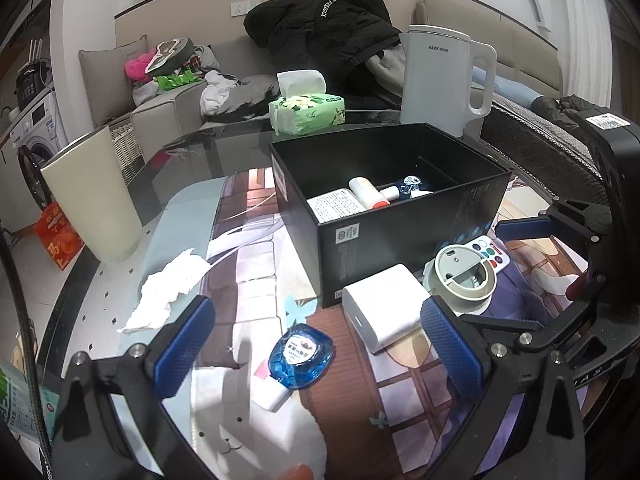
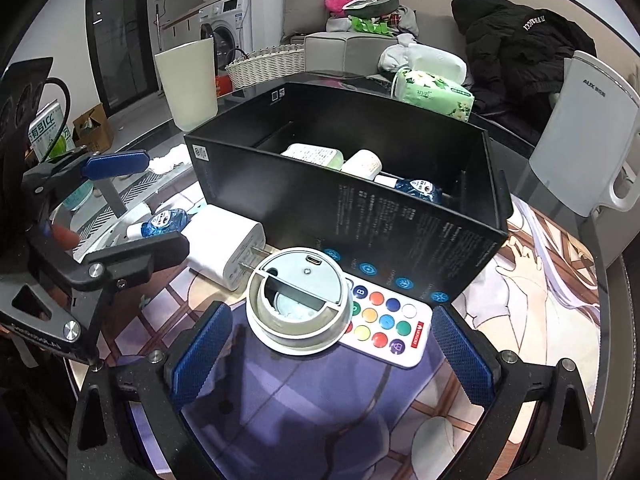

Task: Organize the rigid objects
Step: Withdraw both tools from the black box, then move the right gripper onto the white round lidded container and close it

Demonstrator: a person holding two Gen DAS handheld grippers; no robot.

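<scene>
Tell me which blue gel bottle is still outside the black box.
The blue gel bottle lying on the mat between the left gripper's fingers; the other blue bottle already lies inside the black box.

The storage box (image 2: 344, 200) fills mid-frame on the bench (image 1: 192, 152), holding bottles (image 2: 362, 164). Below it lies the round device (image 2: 298, 304), resting partly on the remote control (image 2: 390, 330) to its right. The charger (image 2: 228, 246) sits to the device's left, touching the box. The kettle (image 2: 588, 128) stands at right, the tissue pack (image 2: 434, 94) behind the box.
</scene>
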